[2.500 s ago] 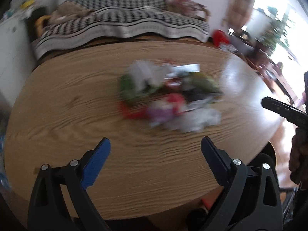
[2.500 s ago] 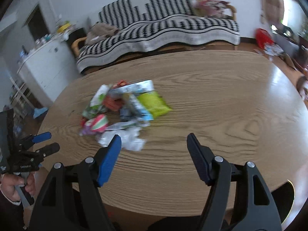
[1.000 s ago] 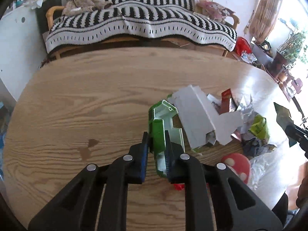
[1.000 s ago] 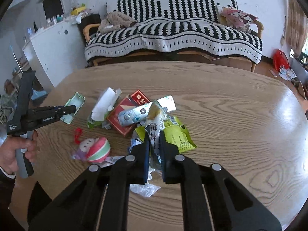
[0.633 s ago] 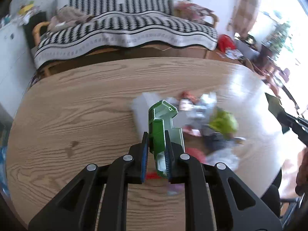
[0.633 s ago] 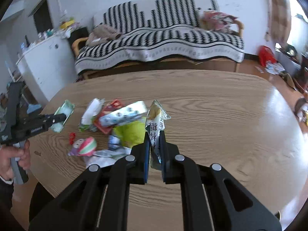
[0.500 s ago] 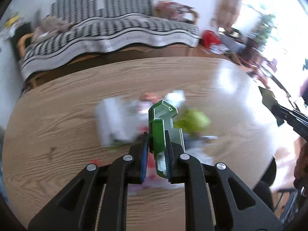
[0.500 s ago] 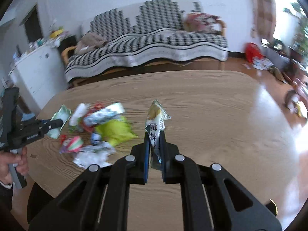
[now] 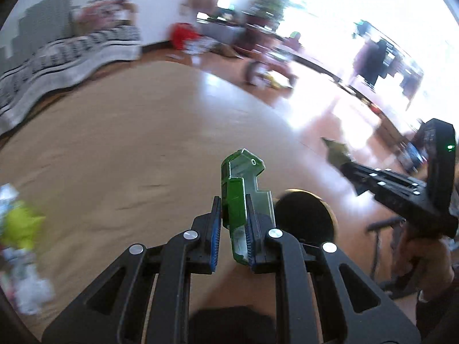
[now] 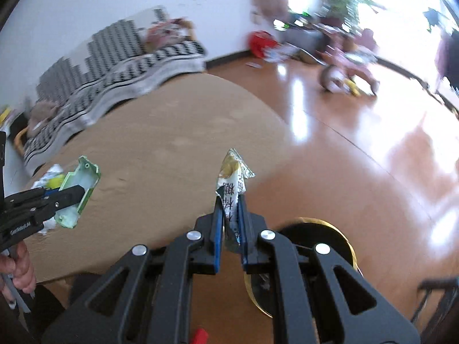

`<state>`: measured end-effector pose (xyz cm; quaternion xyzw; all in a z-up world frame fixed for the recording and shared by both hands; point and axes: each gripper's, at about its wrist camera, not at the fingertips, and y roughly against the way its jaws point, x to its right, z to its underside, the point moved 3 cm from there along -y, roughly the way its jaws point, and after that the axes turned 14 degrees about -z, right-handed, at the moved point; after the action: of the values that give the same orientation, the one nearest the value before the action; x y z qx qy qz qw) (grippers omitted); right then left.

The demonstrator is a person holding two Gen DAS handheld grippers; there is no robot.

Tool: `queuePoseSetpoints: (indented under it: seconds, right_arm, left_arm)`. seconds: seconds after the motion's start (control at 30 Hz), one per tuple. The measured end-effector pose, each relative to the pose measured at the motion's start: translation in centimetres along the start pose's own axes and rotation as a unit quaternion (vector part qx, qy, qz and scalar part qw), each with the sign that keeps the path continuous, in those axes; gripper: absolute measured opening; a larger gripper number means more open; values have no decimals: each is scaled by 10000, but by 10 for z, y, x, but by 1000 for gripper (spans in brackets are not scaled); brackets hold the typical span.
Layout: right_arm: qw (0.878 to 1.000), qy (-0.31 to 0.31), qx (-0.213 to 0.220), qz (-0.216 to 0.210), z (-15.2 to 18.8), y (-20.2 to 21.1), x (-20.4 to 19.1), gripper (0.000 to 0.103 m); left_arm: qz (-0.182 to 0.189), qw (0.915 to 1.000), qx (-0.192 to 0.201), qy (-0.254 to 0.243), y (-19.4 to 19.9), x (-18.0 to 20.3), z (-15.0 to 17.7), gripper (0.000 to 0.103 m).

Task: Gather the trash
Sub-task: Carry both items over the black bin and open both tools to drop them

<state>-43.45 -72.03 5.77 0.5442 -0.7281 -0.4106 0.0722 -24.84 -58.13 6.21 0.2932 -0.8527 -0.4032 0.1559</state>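
My left gripper is shut on a flattened green carton, held upright above the right end of the wooden table. My right gripper is shut on a white and yellow snack wrapper, held past the table's right edge. A round gold-rimmed bin stands on the floor just below and right of the right gripper; it also shows in the left wrist view. The remaining trash pile lies at the left of the table. The left gripper with the carton shows at the left of the right wrist view.
A striped sofa stands behind the table. The glossy wooden floor spreads to the right, with a child's tricycle and clutter at the far wall. A dark metal frame stands at the lower right.
Both grippers have swung right with their trash, away from the pile, toward the table's right end. The bin on the floor has come into both views.
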Motion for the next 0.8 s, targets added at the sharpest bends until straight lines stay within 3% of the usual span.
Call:
queuePoseSetpoints:
  seconds: [0.17,0.37,0.53,0.8]
  right_arm:
    - [9982,-503,-78,314,38,16,65,10]
    - [9953,-870,-207,380,69,15,108,10]
    - [9943,-971,-254,355,81,11,125,10]
    - [9936,-1054,-253,322,77,3,135,10]
  left_arm:
    - [553,9964,-340,-541,-44,95,18,15]
    - [666,9898,-642,-1085,-81,154,54,15]
    - [652,9871,-770,-1243,-98,165,65,15]
    - [615,9864,-856,-1265,-118,168,52,15]
